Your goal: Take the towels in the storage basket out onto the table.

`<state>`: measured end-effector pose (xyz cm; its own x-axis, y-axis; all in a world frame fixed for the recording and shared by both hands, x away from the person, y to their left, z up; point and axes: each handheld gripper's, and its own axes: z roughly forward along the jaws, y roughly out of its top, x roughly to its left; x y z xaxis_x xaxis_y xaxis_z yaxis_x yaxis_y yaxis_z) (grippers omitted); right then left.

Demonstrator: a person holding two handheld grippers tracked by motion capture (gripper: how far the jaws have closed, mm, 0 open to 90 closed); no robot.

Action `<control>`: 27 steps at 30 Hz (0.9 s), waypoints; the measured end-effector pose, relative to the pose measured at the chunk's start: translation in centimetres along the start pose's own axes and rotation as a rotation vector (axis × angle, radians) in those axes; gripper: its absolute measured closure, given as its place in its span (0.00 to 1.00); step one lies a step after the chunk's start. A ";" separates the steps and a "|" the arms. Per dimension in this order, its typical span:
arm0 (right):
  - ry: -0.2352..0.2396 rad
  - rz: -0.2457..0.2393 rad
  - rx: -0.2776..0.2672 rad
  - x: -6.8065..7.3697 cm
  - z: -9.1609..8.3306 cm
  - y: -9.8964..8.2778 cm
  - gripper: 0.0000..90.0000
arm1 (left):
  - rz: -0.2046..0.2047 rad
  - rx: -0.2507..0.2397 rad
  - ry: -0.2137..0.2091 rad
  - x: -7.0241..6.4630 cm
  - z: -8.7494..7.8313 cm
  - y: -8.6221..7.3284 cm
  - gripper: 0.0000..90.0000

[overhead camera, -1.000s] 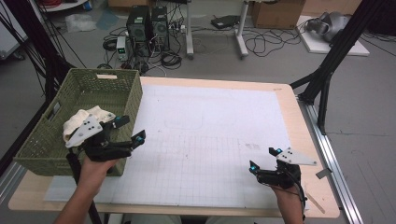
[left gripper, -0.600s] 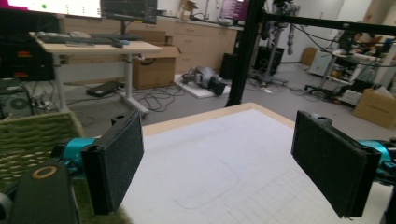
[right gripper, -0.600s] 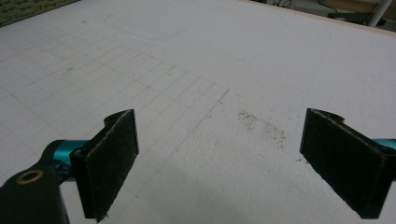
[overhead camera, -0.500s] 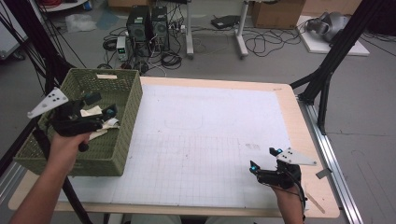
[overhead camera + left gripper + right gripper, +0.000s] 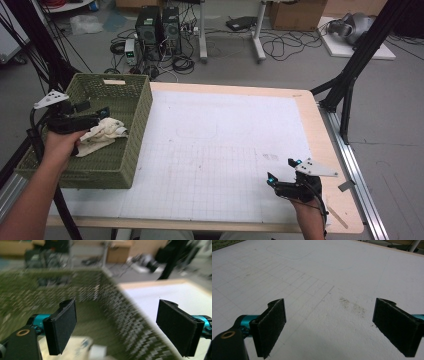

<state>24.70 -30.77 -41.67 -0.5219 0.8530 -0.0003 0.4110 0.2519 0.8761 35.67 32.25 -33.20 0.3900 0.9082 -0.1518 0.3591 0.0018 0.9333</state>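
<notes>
The cloth (image 5: 102, 134) lies inside the basket (image 5: 131, 150). The left gripper (image 5: 92, 114) hovers above it, jaws apart, apparently empty. The right gripper (image 5: 282, 172), jaws apart, sits far from the basket.

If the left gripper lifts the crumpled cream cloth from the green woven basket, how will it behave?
The crumpled cream cloth probably hangs floppy, since it lies in soft folds. It looks light and unlikely to roll. Its folds might snag the green woven basket.

A crumpled cream-white cloth (image 5: 102, 134) lies in a loose heap on the floor of a green woven plastic basket (image 5: 131, 145). The rectangular basket stands upright at the table's left edge, and the cloth sits nearer its left, near side.
</notes>
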 end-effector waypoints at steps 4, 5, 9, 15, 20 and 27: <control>-0.002 -0.003 0.001 0.0 0.0 0.0 0.12 | -0.046 0.084 0.098 1.8 1.5 -0.9 0.19; -0.003 -0.002 0.001 0.0 0.0 0.0 0.12 | -0.047 0.100 0.114 2.0 1.7 -1.1 0.19; -0.005 -0.003 0.004 -0.1 0.0 -0.1 0.12 | -0.037 0.183 0.208 2.8 2.6 -1.8 0.19; -0.001 -0.010 0.006 0.0 0.1 0.0 0.12 | -0.035 0.352 0.237 3.5 3.7 -2.9 0.22; 0.000 -0.016 0.008 0.1 0.1 0.0 0.12 | -0.050 0.396 0.296 4.3 4.1 -3.4 0.22; -0.002 -0.012 0.010 0.0 0.1 0.0 0.12 | -0.104 0.479 0.343 5.4 4.9 -4.6 0.22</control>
<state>24.74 -30.73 -41.70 -0.5251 0.8510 -0.0119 0.4122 0.2665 0.8713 40.31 35.13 -39.87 0.0653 0.9968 -0.0465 0.7542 -0.0188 0.6564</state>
